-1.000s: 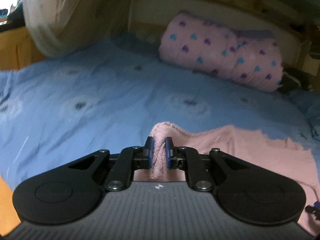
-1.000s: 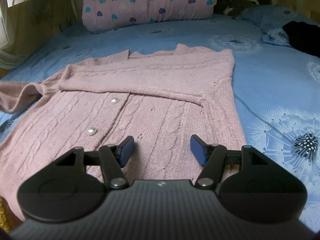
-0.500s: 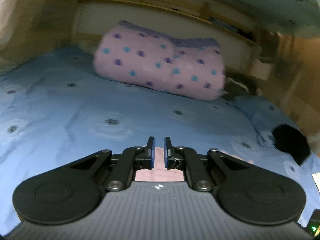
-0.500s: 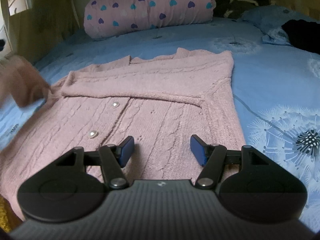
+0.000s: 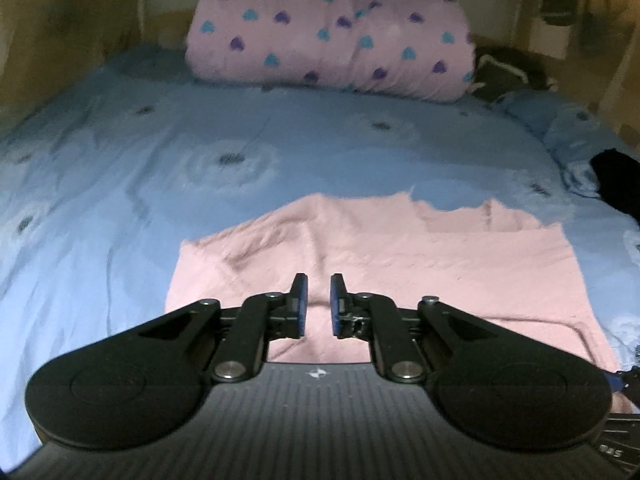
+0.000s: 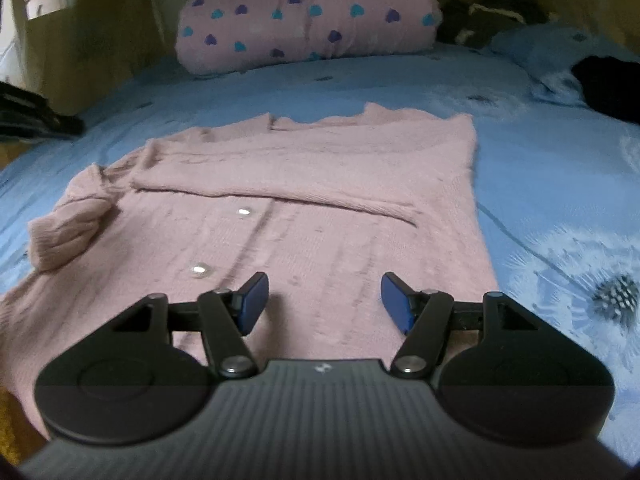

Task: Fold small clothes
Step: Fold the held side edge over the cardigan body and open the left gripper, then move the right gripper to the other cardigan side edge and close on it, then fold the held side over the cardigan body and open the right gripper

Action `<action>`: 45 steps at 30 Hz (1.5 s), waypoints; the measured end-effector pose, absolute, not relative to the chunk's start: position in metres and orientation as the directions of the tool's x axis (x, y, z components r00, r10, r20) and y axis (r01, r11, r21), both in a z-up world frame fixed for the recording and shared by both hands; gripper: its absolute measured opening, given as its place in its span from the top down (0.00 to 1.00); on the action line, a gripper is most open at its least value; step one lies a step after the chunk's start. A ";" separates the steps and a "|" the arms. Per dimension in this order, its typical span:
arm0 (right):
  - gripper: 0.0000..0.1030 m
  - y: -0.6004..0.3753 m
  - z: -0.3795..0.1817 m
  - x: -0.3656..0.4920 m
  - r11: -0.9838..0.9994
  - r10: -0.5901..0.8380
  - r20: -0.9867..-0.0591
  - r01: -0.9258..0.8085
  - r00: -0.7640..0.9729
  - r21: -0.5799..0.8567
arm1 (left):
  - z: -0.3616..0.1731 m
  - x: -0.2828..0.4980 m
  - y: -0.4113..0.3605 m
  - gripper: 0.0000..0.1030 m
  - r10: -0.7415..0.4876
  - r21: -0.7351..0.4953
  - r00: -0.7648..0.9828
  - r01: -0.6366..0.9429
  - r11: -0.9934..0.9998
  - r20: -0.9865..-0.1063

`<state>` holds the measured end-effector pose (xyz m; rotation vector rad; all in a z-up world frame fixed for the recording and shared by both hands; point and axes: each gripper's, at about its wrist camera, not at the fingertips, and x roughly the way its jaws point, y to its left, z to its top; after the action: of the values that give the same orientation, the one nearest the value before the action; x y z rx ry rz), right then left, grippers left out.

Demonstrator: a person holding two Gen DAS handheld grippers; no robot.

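Note:
A pink knitted cardigan [image 6: 320,208] with pearly buttons lies flat on the blue bedsheet [image 6: 540,200]. One sleeve is folded across its chest. The other sleeve [image 6: 68,232] lies bunched on the cardigan's left side, its cuff loose. My right gripper [image 6: 324,300] hovers open over the cardigan's lower part, with nothing between its fingers. In the left wrist view my left gripper [image 5: 319,300] hangs above the cardigan [image 5: 400,272]. Its jaws are opening from a narrow gap and no cloth is between the pads.
A pink rolled quilt with hearts [image 6: 308,16] lies against the headboard. A black garment [image 6: 608,84] rests on rumpled blue bedding at the far right. Something dark and blurred [image 6: 32,116] shows at the left bed edge. Wooden walls close in both sides.
My left gripper, shut on the sleeve cuff a second ago, swung it over toward the cardigan and let it go. The sleeve now lies bunched on the left side. The right gripper stayed still.

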<state>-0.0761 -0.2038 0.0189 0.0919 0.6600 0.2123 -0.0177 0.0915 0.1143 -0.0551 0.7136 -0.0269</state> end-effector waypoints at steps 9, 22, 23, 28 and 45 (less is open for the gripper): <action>0.38 -0.147 0.046 -0.061 0.934 0.355 -0.592 -0.303 0.723 0.191 | 0.086 -0.006 0.136 0.31 0.086 0.012 0.740 -0.105 0.994 -0.667; 0.38 -0.047 0.055 -0.007 0.842 0.537 -0.588 -0.418 0.605 0.340 | 0.060 0.001 0.197 0.27 0.087 -0.126 0.679 -0.258 0.958 -0.729; 0.38 -0.040 0.054 -0.002 0.833 0.553 -0.584 -0.423 0.594 0.358 | 0.060 -0.001 0.200 0.27 0.092 -0.133 0.679 -0.271 0.953 -0.729; 0.38 -0.009 0.045 0.018 0.802 0.595 -0.605 -0.429 0.529 0.414 | 0.057 -0.004 0.219 0.25 0.099 -0.172 0.668 -0.328 0.929 -0.738; 0.88 0.022 0.081 0.027 0.763 0.631 -0.540 -0.570 0.556 0.304 | 0.058 -0.009 0.238 0.25 0.138 -0.219 0.665 -0.423 0.879 -0.734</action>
<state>0.0271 0.0220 0.0807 0.0976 0.6768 0.7104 -0.0089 0.2380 0.0580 -0.3923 0.7840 0.3260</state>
